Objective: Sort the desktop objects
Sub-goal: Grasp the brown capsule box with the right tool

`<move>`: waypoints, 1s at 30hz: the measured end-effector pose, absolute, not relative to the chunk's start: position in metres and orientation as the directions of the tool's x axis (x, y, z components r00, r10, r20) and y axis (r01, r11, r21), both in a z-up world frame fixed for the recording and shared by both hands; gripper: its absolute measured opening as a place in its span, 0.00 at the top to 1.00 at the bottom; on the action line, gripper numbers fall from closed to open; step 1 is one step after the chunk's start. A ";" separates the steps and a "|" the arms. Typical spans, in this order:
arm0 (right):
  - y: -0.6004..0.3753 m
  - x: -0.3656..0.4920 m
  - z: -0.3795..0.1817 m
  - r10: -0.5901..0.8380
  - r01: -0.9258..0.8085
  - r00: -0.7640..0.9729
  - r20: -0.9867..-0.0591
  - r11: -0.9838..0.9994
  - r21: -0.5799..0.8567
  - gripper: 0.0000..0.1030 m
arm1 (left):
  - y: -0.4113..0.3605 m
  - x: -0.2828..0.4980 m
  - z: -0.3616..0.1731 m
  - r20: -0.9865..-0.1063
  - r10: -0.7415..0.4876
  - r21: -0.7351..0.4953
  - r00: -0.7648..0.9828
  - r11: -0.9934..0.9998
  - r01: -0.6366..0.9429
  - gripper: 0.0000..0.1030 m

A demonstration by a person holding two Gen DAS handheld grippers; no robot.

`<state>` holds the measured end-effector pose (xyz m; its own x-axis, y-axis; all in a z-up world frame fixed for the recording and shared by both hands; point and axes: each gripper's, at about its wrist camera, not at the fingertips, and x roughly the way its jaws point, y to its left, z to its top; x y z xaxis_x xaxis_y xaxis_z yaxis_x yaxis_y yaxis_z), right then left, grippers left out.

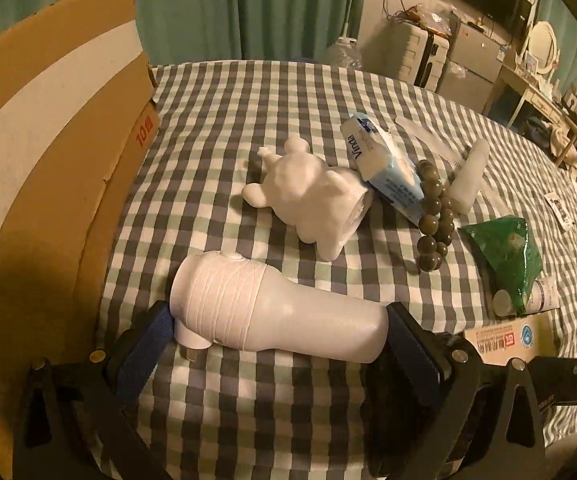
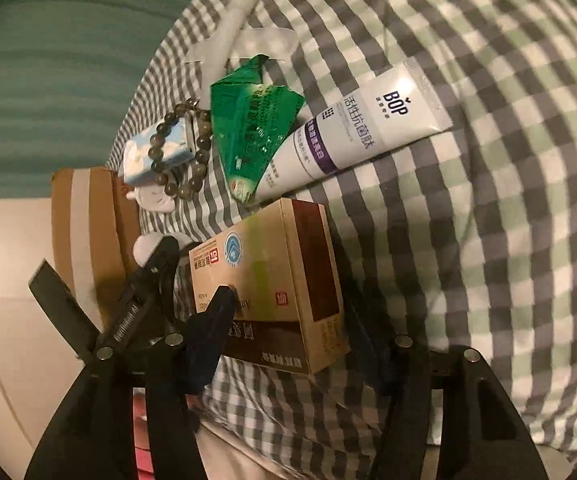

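Between the right gripper (image 2: 288, 312) fingers sits a light, stiff carton (image 2: 266, 280), pads not clearly pressing; grip its long sides. Left gripper (image 1: 276, 332) spans a white bottle (image 1: 276, 308), w/ contact unclear.

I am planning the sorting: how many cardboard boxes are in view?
2. A large brown carton stands at the checked cloth's left edge; a small tan medicine box lies between the right gripper's jaws. More may be hidden.
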<state>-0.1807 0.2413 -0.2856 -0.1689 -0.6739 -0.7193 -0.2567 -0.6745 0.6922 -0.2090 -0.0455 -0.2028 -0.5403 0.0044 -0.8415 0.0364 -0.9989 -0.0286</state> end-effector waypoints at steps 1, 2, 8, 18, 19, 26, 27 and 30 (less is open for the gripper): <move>0.242 -0.182 -0.288 -0.681 -0.259 -0.168 -0.713 -0.667 0.699 0.44 | -0.046 -0.209 -0.203 -0.841 0.006 -0.030 -0.541 -0.999 0.037 0.00; 0.242 -0.182 -0.288 -0.688 -0.253 -0.170 -0.706 -0.662 0.706 0.44 | -0.046 -0.211 -0.203 -0.842 0.008 -0.034 -0.540 -0.999 0.037 0.00; 0.248 -0.173 -0.267 -0.716 -0.165 -0.274 -0.642 -0.623 0.765 0.57 | -0.048 -0.213 -0.203 -0.847 0.010 -0.043 -0.532 -0.998 0.050 0.00; 0.219 -0.175 -0.254 -0.713 -0.060 -0.316 -0.626 -0.644 0.763 0.72 | -0.044 -0.206 -0.197 -0.855 0.010 -0.038 -0.519 -0.998 0.044 0.00; 0.217 -0.174 -0.250 -0.691 -0.045 -0.330 -0.643 -0.669 0.742 0.73 | -0.044 -0.205 -0.196 -0.855 0.011 -0.037 -0.518 -0.998 0.041 0.00; 0.205 -0.153 -0.218 -0.505 0.095 -0.412 -0.758 -0.851 0.516 0.72 | -0.043 -0.201 -0.194 -0.858 0.028 -0.036 -0.513 -0.999 0.006 0.00; 0.206 -0.153 -0.221 -0.512 0.089 -0.399 -0.761 -0.847 0.524 0.72 | -0.043 -0.201 -0.195 -0.856 0.025 -0.029 -0.516 -1.000 -0.001 0.00; 0.203 -0.157 -0.223 -0.520 0.075 -0.396 -0.757 -0.840 0.538 0.72 | -0.041 -0.203 -0.195 -0.852 0.025 -0.019 -0.523 -1.000 -0.016 0.00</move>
